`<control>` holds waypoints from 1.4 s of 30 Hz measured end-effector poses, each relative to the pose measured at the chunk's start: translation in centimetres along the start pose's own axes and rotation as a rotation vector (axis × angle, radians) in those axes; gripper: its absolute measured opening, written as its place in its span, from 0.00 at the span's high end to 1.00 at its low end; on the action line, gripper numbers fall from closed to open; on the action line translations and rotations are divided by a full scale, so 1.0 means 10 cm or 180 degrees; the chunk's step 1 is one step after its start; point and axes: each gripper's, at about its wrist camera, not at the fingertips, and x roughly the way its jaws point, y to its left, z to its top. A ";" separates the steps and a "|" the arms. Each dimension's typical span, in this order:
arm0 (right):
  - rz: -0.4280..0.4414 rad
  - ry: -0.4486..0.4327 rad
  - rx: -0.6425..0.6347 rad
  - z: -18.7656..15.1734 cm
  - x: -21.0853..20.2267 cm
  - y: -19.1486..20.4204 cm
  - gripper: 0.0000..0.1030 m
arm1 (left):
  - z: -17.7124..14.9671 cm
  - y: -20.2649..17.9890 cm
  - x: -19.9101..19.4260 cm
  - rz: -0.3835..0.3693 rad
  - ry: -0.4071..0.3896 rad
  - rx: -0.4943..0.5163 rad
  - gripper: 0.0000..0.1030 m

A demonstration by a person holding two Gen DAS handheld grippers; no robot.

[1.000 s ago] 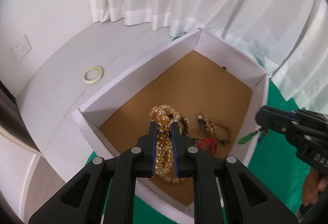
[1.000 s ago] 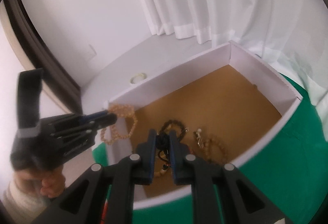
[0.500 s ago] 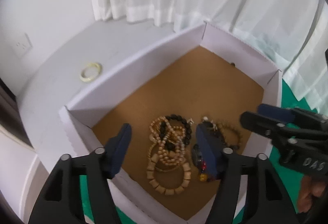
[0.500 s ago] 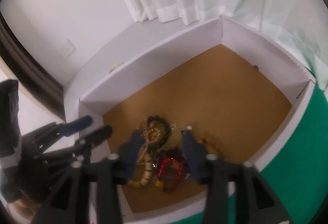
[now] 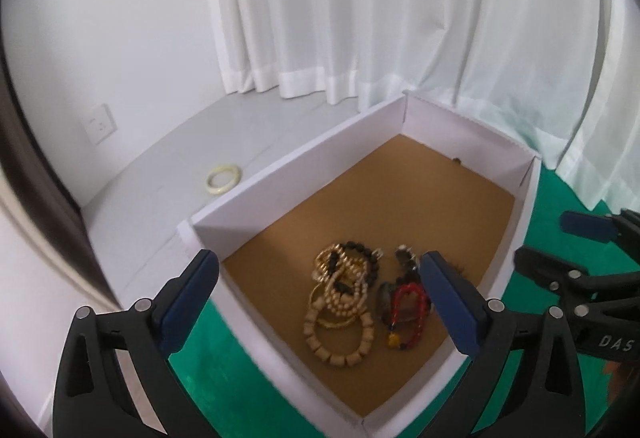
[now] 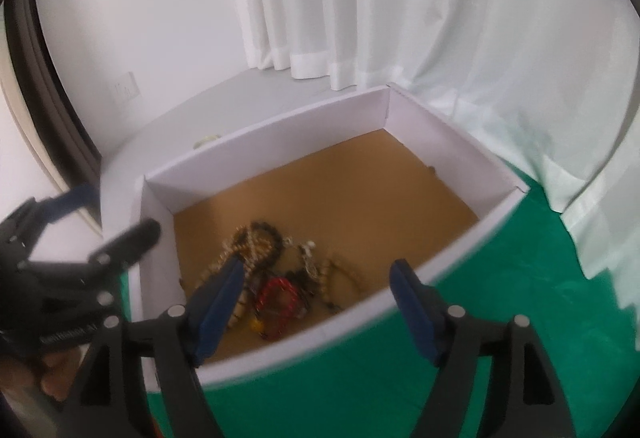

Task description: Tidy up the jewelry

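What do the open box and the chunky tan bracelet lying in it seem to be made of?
The white-walled open box looks like folded cardboard: thin matte white walls with creased corner flaps and a bare brown floor. The chunky tan bead bracelet looks like wood, possibly bone or resin: squat, matte, pale cylinders strung in a loop. The finish is too small to judge further.

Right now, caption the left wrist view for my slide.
Open left gripper above a white box holding a heap of beaded bracelets.
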 end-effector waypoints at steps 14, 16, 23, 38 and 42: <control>-0.0077 0.0177 -0.0187 -0.08 -0.14 0.20 0.25 | -0.08 0.14 -0.15 0.0216 0.0291 -0.0202 0.02; -0.0091 0.0197 -0.0183 -0.07 -0.14 0.22 0.25 | -0.08 0.15 -0.13 0.0229 0.0321 -0.0198 0.02; -0.0140 0.0251 -0.0168 -0.02 -0.13 0.31 0.25 | -0.08 0.23 -0.08 0.0171 0.0447 -0.0298 0.02; -0.0203 0.0288 -0.0174 -0.06 -0.04 0.30 0.25 | -0.13 0.29 0.01 0.0204 0.0536 -0.0334 0.02; -0.0207 0.0281 -0.0155 -0.05 -0.02 0.29 0.25 | -0.13 0.30 0.01 0.0195 0.0536 -0.0378 0.02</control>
